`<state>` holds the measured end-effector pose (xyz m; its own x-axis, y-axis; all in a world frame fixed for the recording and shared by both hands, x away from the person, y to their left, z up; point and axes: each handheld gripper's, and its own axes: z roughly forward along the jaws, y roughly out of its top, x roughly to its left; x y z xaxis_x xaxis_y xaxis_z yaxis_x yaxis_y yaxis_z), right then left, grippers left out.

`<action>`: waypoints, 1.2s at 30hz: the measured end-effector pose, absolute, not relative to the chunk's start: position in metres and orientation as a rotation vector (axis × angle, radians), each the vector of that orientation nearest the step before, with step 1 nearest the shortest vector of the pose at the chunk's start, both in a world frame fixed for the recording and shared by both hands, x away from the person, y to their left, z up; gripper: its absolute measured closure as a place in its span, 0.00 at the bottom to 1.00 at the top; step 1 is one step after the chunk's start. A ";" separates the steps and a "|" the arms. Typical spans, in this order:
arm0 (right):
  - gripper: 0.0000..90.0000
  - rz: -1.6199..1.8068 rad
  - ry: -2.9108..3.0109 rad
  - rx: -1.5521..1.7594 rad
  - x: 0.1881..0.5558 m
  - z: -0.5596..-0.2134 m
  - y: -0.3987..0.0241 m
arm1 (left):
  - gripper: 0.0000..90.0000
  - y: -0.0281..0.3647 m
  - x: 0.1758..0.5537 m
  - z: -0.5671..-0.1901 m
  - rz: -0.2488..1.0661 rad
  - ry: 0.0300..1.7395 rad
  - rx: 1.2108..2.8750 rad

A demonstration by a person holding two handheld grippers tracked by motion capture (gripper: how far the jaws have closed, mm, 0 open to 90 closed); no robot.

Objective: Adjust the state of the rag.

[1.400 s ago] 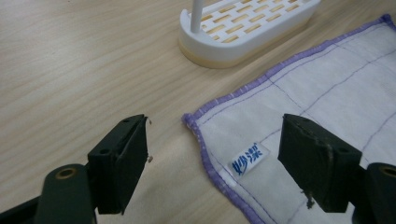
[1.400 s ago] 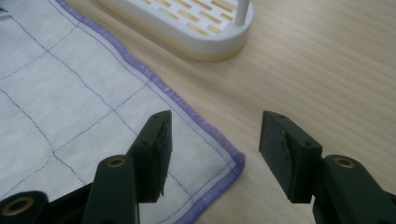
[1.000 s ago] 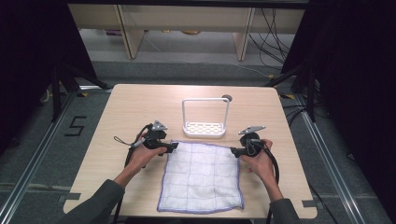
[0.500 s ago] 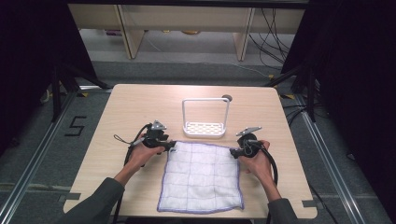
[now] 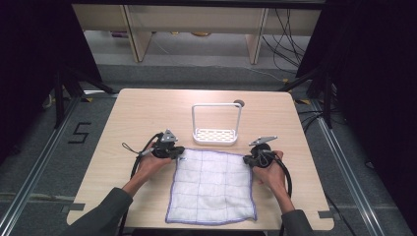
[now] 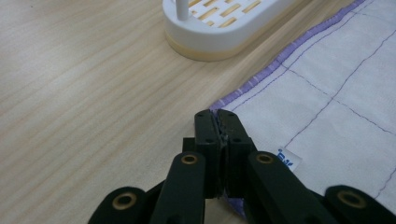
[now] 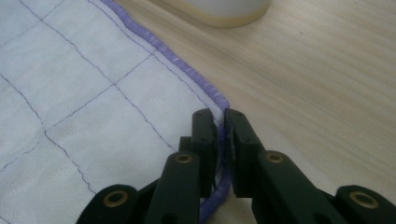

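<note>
So, a white cloth (image 5: 211,184) with a purple hem and thin grid stitching lies flat on the near half of a light wooden table (image 5: 142,110), in front of the person. Left gripper (image 5: 173,151) sits at the cloth's far left corner, held in the left hand (image 5: 150,164). In the left gripper view the jaws are pressed together with the purple corner edge pinched between them, and a small white label (image 6: 287,160) with blue print lies on the cloth just beside the jaws. Right gripper (image 5: 255,158) sits at the far right corner, held in the right hand (image 5: 268,172). In the right gripper view its jaws are nearly together with the purple hem caught between them, and the hem runs up out of the jaws and away along the cloth's far edge.

Just beyond the cloth's far edge, between the two grippers, stands a white rack (image 5: 216,125): slotted oval base, tall wire hoop. Its base is near the hem but apart from it in both gripper views. A small dark round thing (image 5: 239,103) sits on the table behind the rack. Black cables (image 5: 285,169) trail back from each gripper past the wrists. Grey floor around the table, a "5" marked in tape (image 5: 79,132) at the left, wooden shelving legs and loose wires at the back.
</note>
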<state>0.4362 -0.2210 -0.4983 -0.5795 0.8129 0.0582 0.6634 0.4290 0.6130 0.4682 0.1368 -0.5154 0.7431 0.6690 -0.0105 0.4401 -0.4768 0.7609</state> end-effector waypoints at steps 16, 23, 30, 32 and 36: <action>0.96 0.984 2.399 1.078 0.435 -0.445 -0.215 | 0.98 0.146 0.460 -0.474 0.423 0.767 2.002; 0.96 1.055 2.363 0.994 0.426 -0.427 -0.219 | 0.98 0.159 0.445 -0.459 0.425 0.745 1.914; 0.95 1.087 2.365 0.949 0.390 -0.422 -0.232 | 0.98 0.172 0.408 -0.453 0.400 0.694 1.887; 0.95 1.104 2.387 0.913 0.380 -0.423 -0.233 | 0.98 0.174 0.395 -0.453 0.393 0.669 1.892; 0.95 1.097 2.388 0.902 0.360 -0.426 -0.232 | 0.98 0.178 0.373 -0.460 0.363 0.629 1.918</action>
